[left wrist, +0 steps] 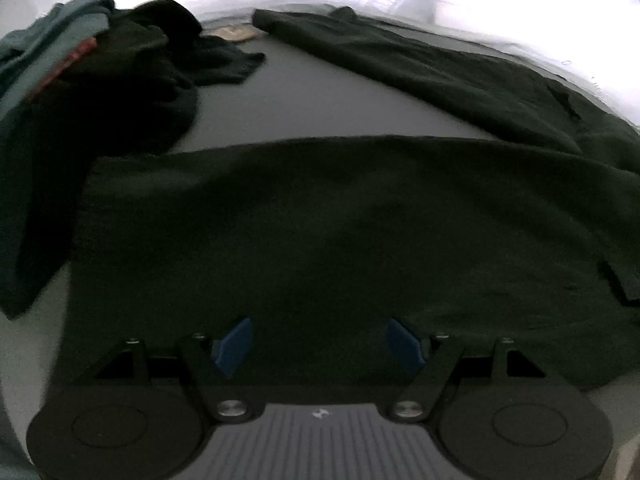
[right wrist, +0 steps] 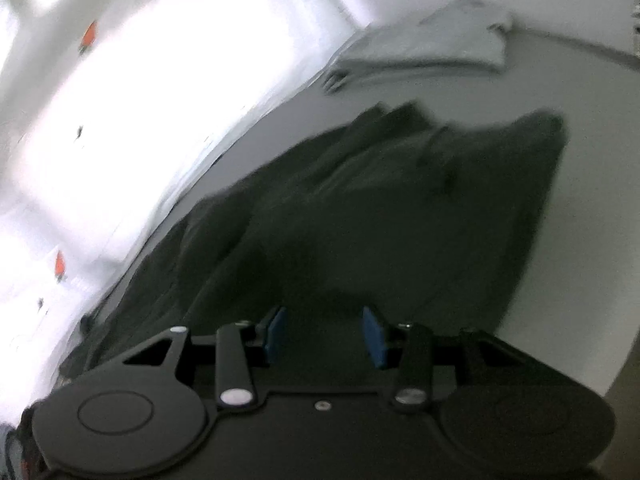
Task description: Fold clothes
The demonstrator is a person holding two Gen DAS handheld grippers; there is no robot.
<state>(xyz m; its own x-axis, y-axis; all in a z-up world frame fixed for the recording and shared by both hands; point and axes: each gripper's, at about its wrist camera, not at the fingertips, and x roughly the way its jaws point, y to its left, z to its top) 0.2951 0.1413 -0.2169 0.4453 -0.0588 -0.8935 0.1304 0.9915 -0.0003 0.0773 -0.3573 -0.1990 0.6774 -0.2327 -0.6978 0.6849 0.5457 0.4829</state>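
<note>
Both wrist cameras sit low and close over the dark green garment (left wrist: 340, 232) on the grey table (left wrist: 304, 92); the right view (right wrist: 360, 220), blurred, probably shares it.

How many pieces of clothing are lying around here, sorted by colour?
Dark green, spread flat: 1, the dark green garment
Black, crumpled in the heap: 1 as far as I can tell, the black garment
Teal, in the same heap: 1, the teal garment
White, folded: 1, the white folded garment
Total: 4; a small beige item behind the heap is too unclear to count.
</note>
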